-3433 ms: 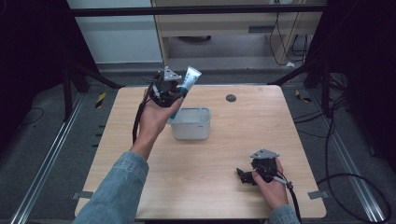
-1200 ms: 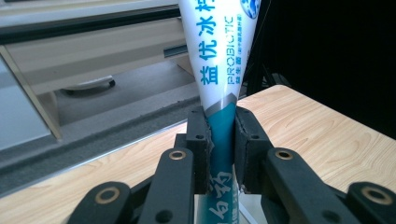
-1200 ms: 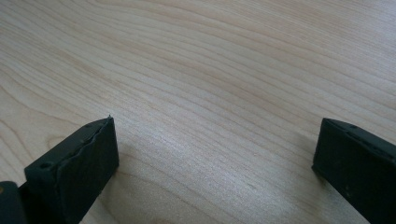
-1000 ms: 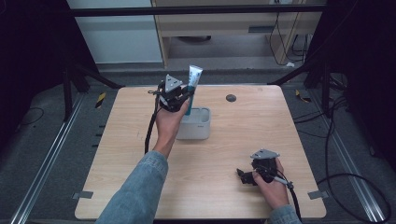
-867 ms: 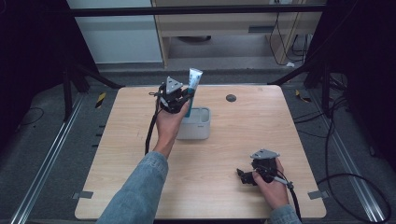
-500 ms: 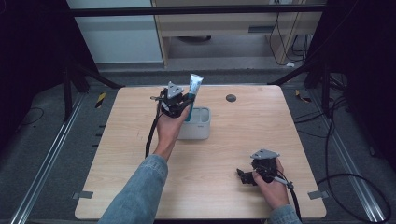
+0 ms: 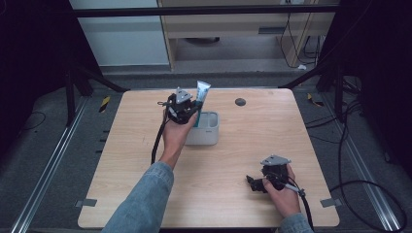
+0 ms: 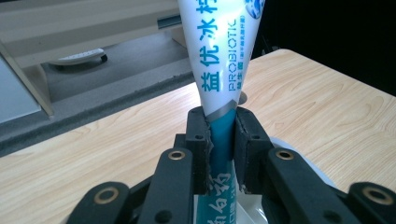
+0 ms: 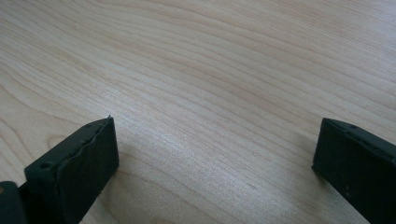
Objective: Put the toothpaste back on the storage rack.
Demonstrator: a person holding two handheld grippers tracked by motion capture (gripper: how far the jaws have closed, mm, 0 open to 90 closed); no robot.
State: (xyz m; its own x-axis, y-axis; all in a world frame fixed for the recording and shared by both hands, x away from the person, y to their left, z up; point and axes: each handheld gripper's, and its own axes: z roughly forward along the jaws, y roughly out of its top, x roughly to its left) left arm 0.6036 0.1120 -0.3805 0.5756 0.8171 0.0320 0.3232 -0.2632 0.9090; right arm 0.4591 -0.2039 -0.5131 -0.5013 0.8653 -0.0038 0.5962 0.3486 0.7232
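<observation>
The left gripper, jaws clamped on the toothpaste tube, holds its long axis upright above the white container near the table's far edge; the right gripper's jaws stand wide.

Glossy plastic tube, matt wooden table

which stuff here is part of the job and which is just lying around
In the job:
- toothpaste tube, upright, clamped in the left tool
- white container on the table, right beneath the tube

Lying about:
- small dark round thing near the table's far edge
- right tool, jaws wide apart, idle over bare wooden table
</observation>
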